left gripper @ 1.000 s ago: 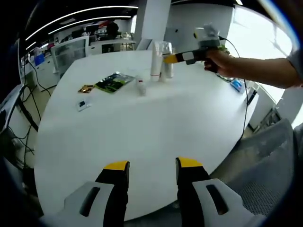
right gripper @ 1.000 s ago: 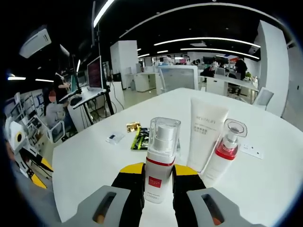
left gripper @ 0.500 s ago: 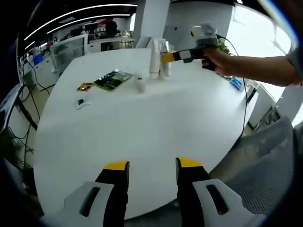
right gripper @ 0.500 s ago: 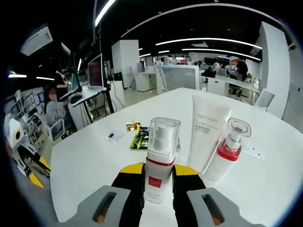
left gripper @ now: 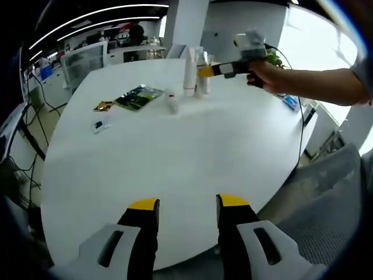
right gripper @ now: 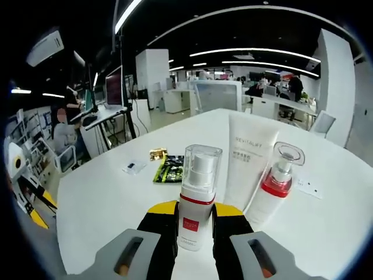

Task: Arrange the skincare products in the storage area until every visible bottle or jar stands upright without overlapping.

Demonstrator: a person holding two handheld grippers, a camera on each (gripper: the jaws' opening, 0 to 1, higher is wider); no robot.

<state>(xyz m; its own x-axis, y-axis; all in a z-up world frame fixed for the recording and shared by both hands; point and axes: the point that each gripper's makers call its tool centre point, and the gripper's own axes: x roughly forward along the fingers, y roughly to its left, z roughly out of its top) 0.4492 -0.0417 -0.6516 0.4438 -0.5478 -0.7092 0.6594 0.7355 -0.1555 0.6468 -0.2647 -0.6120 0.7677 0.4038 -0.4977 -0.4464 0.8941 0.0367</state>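
- My right gripper has its fingers clenched on a clear-capped pump bottle with a red band, held upright between the yellow tips.
- Just behind that bottle in the right gripper view stands a white tube, upright, and touching or almost touching its right side is a second pump bottle with a red collar, which leans a little in this view.
- Farther out on the white worktop I see a green packet, a small gold sachet beside it, and a small flat white card nearer the edge.
- A pale label or card lies flat to the right of the red-collared bottle.
- My left gripper hangs low at the near edge of the worktop, fingers released and apart, with nothing between them.
- From the left gripper view I can see the right gripper across the worktop in a person's hand, its yellow tips at the cluster of bottles.
- A small bottle stands alone, just left of that cluster, near the green packet.
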